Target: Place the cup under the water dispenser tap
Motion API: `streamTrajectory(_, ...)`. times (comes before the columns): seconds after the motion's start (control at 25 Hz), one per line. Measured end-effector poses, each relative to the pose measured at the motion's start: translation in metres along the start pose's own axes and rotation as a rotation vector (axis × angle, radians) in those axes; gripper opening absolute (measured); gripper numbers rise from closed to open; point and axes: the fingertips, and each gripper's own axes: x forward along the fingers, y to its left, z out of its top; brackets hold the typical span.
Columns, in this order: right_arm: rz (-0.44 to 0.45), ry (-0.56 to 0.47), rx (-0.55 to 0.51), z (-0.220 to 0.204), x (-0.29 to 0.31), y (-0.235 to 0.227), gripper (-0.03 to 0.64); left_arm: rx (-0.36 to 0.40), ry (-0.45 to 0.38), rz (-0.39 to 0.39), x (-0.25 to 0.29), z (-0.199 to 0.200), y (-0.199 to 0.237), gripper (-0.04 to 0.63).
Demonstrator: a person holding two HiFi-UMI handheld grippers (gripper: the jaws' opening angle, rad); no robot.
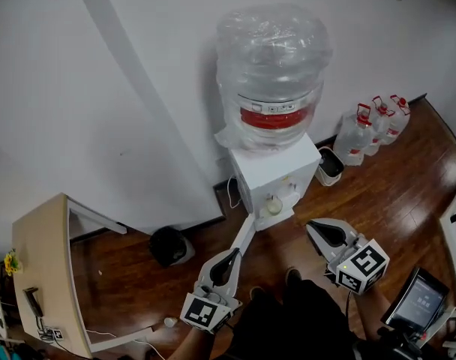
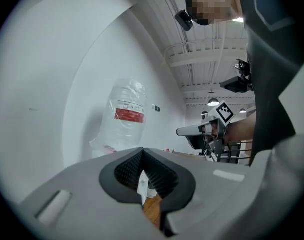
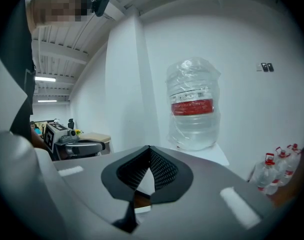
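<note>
"Both grippers are in view. How do the fingers stand?"

"Together, on each. My left gripper (image 1: 247, 227) has its fingers (image 2: 126, 171) pressed pad to pad with nothing between them. My right gripper (image 1: 314, 227) is the same, fingers (image 3: 164, 171) meeting at the tips, empty."

"And the cup?"

"The cup (image 1: 274, 205) stands on the ledge at the front of the white water dispenser (image 1: 277, 169), below the taps and under the big plastic-wrapped bottle (image 1: 269, 66). My left fingertips are just beside that ledge; whether they touch it I can't tell. My right gripper hangs apart from it, over the wooden floor (image 1: 393, 193)."
</note>
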Motion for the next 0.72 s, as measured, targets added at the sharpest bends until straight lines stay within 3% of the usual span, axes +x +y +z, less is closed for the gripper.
streamTrajectory(0.52, 0.003, 0.008, -0.011, 0.011, -0.015, 0.002, 0.0, -0.06, -0.024, -0.096, 0.005, 0.031, -0.028, 0.0)
streamTrajectory(0.72, -0.009, 0.017, -0.01, 0.006, -0.019, -0.001, 0.0, -0.079, -0.023, -0.083, 0.006, 0.029, -0.028, 0.0)
